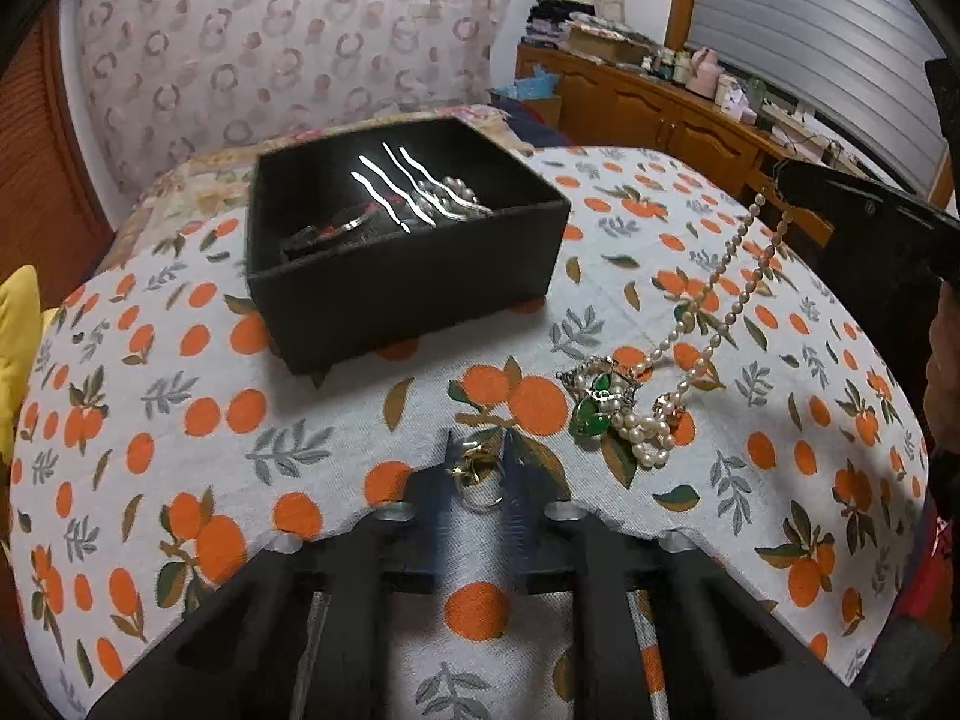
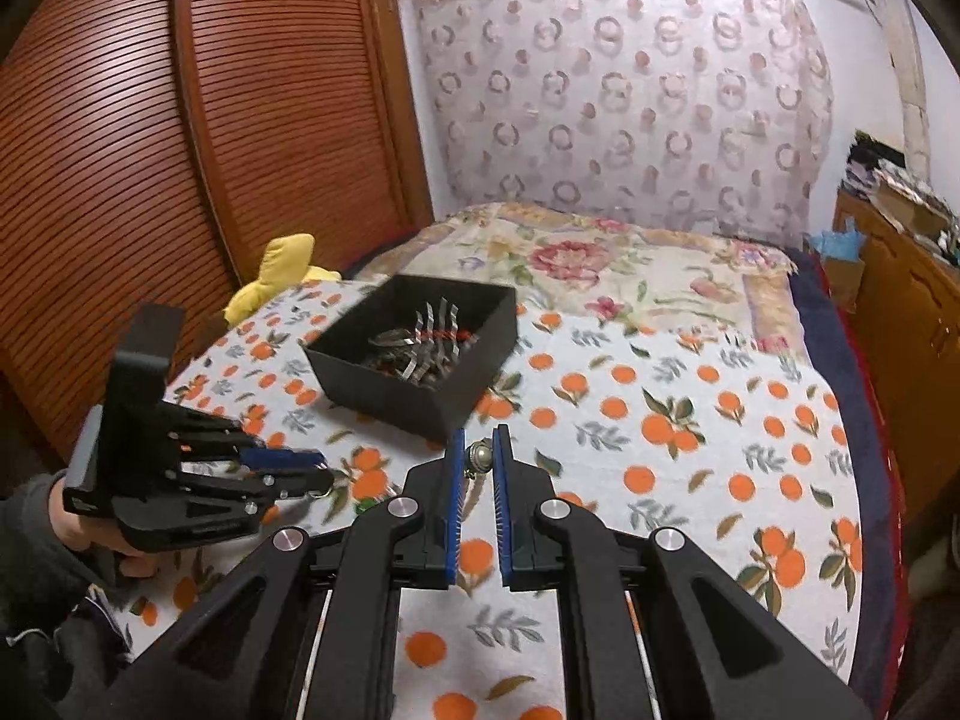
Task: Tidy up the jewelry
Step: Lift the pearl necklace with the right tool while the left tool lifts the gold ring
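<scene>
My left gripper [image 1: 477, 459] rests low on the orange-print cloth, shut on a small gold ring [image 1: 471, 468]. From the right wrist view the left gripper [image 2: 318, 471] shows at the left, held by a hand. My right gripper [image 2: 480, 450] is shut on the end bead of a pearl necklace [image 2: 479, 456]. In the left wrist view the right gripper [image 1: 780, 175] is raised at the upper right. The pearl necklace [image 1: 729, 276] hangs from it in two strands down to a heap on the cloth beside a green pendant [image 1: 591, 417]. The black box [image 1: 390, 276] [image 2: 384, 387] holds silver wavy hairpins [image 1: 396, 192].
The orange-print cloth [image 1: 240, 420] covers a table pushed against a bed with a floral blanket [image 2: 600, 264]. A yellow soft item [image 2: 282, 276] lies at the table's far left. A wooden slatted door [image 2: 120, 180] is on the left and a cluttered wooden cabinet [image 1: 660, 102] on the right.
</scene>
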`<state>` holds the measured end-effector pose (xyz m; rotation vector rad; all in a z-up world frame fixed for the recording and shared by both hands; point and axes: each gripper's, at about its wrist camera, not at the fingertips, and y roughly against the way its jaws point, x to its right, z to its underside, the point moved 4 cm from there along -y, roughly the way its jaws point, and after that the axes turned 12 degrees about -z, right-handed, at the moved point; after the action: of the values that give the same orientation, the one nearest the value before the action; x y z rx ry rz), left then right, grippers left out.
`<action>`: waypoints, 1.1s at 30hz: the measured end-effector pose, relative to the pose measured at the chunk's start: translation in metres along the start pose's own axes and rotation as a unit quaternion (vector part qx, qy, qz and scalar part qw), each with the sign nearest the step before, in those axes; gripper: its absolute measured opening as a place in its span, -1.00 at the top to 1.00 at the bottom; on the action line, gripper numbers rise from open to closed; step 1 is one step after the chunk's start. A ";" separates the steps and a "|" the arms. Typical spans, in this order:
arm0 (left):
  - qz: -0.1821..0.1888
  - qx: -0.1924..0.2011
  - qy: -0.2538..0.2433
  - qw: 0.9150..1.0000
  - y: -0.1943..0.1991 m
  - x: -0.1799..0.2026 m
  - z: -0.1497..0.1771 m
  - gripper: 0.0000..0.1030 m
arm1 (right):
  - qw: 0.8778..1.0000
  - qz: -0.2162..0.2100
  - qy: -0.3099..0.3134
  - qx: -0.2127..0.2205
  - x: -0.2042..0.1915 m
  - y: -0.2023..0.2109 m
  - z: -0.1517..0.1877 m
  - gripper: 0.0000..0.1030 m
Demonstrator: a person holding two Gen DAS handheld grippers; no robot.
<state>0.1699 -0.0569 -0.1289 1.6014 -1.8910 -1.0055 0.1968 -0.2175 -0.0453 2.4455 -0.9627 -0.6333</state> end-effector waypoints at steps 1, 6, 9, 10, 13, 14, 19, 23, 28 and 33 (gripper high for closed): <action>0.001 0.000 0.002 1.000 0.001 -0.001 0.000 0.83 | 1.000 -0.001 0.003 0.002 -0.003 0.001 -0.003 0.80; -0.001 -0.001 0.008 1.000 0.005 -0.008 0.005 0.83 | 0.999 -0.008 0.023 0.022 -0.022 0.009 -0.022 0.80; 0.000 0.000 0.012 1.000 0.007 -0.010 0.007 0.83 | 0.999 -0.008 0.035 0.035 -0.031 0.015 -0.035 0.80; 0.000 0.001 0.014 1.000 0.009 -0.011 0.008 0.83 | 0.999 -0.008 0.038 0.038 -0.033 0.017 -0.039 0.80; 0.001 0.005 0.018 1.000 0.012 -0.013 0.010 0.83 | 0.997 -0.006 0.053 0.052 -0.042 0.027 -0.052 0.80; 0.001 0.006 0.019 1.000 0.013 -0.014 0.010 0.83 | 0.997 -0.006 0.057 0.057 -0.045 0.030 -0.055 0.80; 0.001 0.014 0.023 1.000 0.019 -0.017 0.008 0.83 | 0.995 0.004 0.071 0.075 -0.050 0.044 -0.073 0.80; 0.002 0.023 0.027 0.999 0.027 -0.019 0.004 0.83 | 0.994 0.010 0.079 0.078 -0.051 0.048 -0.079 0.80; 0.005 0.039 0.033 0.999 0.039 -0.023 -0.007 0.83 | 0.993 0.015 0.085 0.082 -0.052 0.051 -0.086 0.80; 0.004 0.062 0.039 0.997 0.054 -0.030 -0.028 0.83 | 0.991 0.018 0.093 0.090 -0.052 0.053 -0.099 0.80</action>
<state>0.1630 -0.0309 -0.0666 1.6760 -1.9387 -0.8248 0.1908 -0.1938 0.0762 2.5830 -1.0242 -0.3113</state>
